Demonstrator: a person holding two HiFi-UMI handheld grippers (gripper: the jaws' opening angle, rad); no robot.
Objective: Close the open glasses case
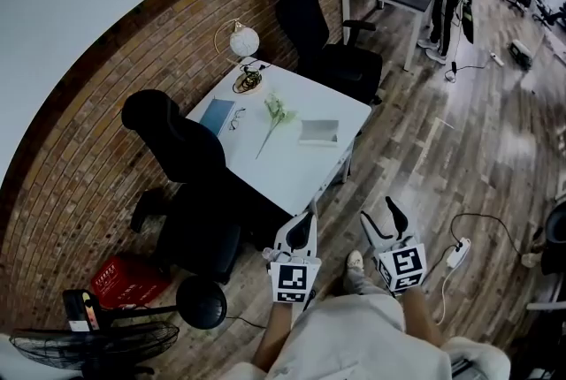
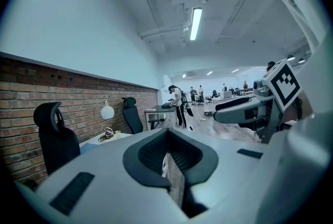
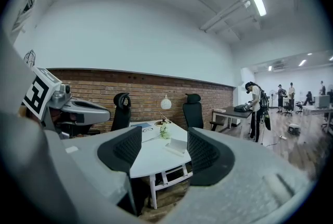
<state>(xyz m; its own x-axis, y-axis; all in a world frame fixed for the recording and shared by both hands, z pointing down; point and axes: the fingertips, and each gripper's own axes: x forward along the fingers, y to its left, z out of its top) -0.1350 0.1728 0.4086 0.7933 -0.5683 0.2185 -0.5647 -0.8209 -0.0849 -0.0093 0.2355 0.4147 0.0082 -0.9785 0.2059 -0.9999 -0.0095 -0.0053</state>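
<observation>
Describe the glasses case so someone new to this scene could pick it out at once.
Find the white table against the brick wall. On its side away from the wall, beside the flower sprig, lies the glasses case: the only pale, boxy item there, lid open.

Cool, even light from a ceiling strip lamp (image 2: 195, 23), glaring near 12 o'clock. Fisheye bending and black corners; the left gripper (image 2: 167, 158) looms soft, unfocused.
</observation>
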